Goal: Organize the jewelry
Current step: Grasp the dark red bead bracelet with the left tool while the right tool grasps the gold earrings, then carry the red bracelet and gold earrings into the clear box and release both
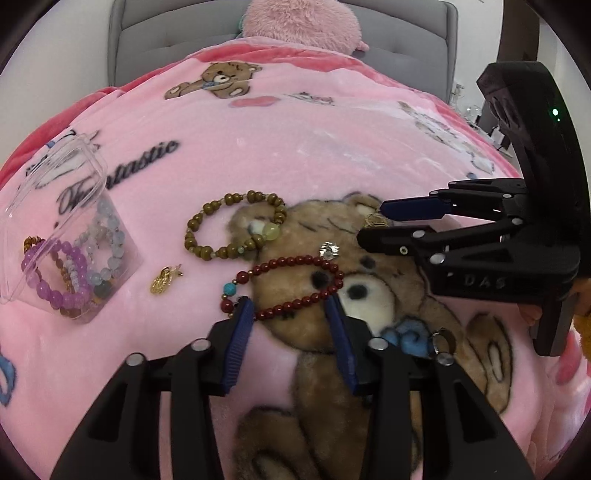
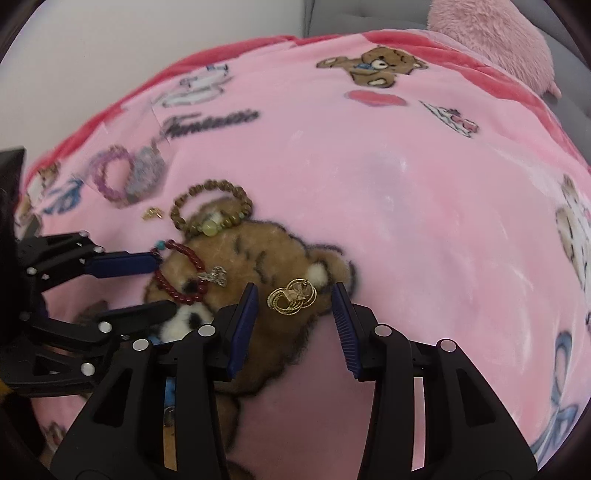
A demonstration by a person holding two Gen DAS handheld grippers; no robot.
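Note:
A dark red bead bracelet [image 1: 291, 288] lies on the pink blanket [image 1: 314, 147], its near side between the open fingers of my left gripper [image 1: 290, 308]. Behind it lie a brown bead bracelet [image 1: 236, 225], a silver charm [image 1: 330, 250] and a gold pendant [image 1: 162, 282]. A clear plastic box [image 1: 70, 236] at left holds several bead bracelets, its lid open. My right gripper [image 2: 295, 293] is open, its fingers either side of gold hoop earrings [image 2: 292, 296]. It also shows in the left wrist view [image 1: 373, 225]. The red bracelet [image 2: 181, 273] shows in the right wrist view.
A fluffy pink pillow [image 1: 299, 18] and a grey headboard [image 1: 155, 33] stand at the back. A small silver ring [image 1: 443, 341] lies on the blanket to the right of my left gripper. The blanket stretches wide to the right [image 2: 424, 184].

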